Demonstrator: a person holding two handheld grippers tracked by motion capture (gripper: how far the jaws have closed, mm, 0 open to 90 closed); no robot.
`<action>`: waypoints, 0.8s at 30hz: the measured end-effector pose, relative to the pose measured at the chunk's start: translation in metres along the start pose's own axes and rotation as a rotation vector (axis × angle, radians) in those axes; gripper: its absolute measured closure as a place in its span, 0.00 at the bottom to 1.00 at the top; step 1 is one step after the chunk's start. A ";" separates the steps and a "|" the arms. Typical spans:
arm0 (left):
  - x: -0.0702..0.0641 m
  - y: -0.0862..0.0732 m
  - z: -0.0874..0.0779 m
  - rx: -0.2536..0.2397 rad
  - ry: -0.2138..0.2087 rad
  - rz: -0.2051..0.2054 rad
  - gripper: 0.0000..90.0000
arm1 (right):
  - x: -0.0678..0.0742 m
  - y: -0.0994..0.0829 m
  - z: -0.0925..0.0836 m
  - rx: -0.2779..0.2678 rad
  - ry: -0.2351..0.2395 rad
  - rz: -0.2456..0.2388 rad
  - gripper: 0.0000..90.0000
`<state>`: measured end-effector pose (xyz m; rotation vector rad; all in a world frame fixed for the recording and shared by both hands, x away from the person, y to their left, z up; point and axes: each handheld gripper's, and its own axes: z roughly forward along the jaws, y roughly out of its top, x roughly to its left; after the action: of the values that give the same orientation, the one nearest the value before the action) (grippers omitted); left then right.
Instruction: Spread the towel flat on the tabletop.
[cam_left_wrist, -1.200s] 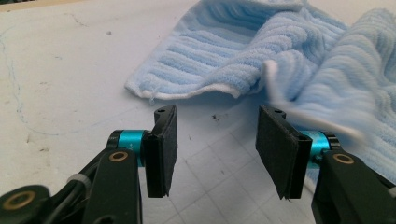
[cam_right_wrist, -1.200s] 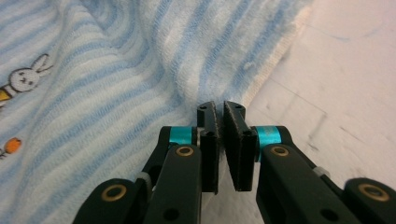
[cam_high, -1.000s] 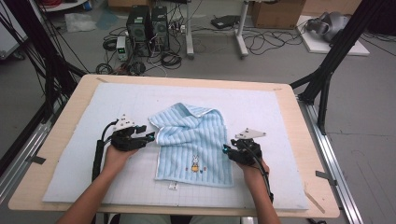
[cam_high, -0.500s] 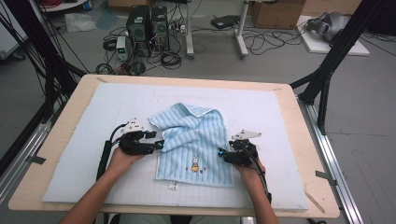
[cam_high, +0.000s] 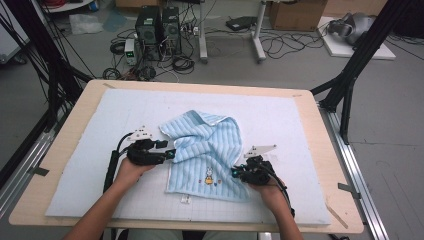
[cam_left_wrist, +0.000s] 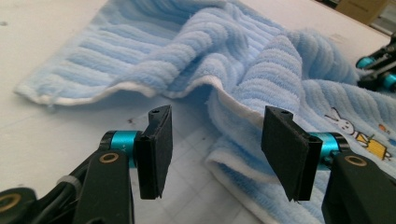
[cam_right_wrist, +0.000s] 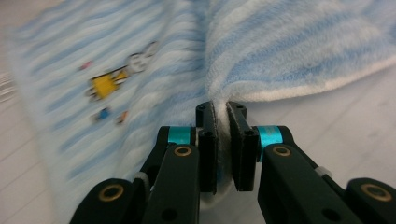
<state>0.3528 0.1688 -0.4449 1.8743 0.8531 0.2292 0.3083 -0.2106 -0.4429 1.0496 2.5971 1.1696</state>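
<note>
Two grippers sit at the towel's edges. My right gripper (cam_right_wrist: 219, 112) has just been closing, and in the right gripper view its jaws now pinch the white-hemmed edge of the blue striped towel (cam_high: 207, 150), with a thin fold of terry squeezed between the pads. In the high view that gripper (cam_high: 236, 173) sits at the towel's right edge, near its lower corner. My left gripper (cam_left_wrist: 215, 140) has its jaws spread; the towel's left edge lies between them, closer to the right-hand pad, and I see neither pad pressing on it. From above, the left gripper (cam_high: 170, 151) is at the towel's left edge, about halfway up.

The towel lies near the middle of the pale gridded mat (cam_high: 80, 165), partly bunched, its upper part folded over itself and a small cartoon print (cam_high: 209, 176) facing up near the bottom hem. The mat covers most of the wooden table (cam_high: 320, 130). Beyond the table, on the floor, I see computer boxes (cam_high: 159, 25) and loose cables (cam_high: 285, 45).
</note>
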 end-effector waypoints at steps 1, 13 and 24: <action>-0.001 0.000 0.001 0.006 -0.004 0.003 0.48 | 0.002 -0.002 -0.001 0.006 0.030 -0.007 0.93; -0.011 0.003 0.018 0.016 0.012 0.030 0.50 | -0.003 0.000 -0.021 -0.123 -0.016 0.042 0.61; -0.008 0.011 0.030 0.123 0.027 0.052 0.93 | -0.014 0.035 0.033 -0.042 -0.222 0.023 0.74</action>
<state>0.3668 0.1394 -0.4477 2.0132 0.8543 0.2393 0.3499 -0.1829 -0.4446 1.1329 2.3873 1.0406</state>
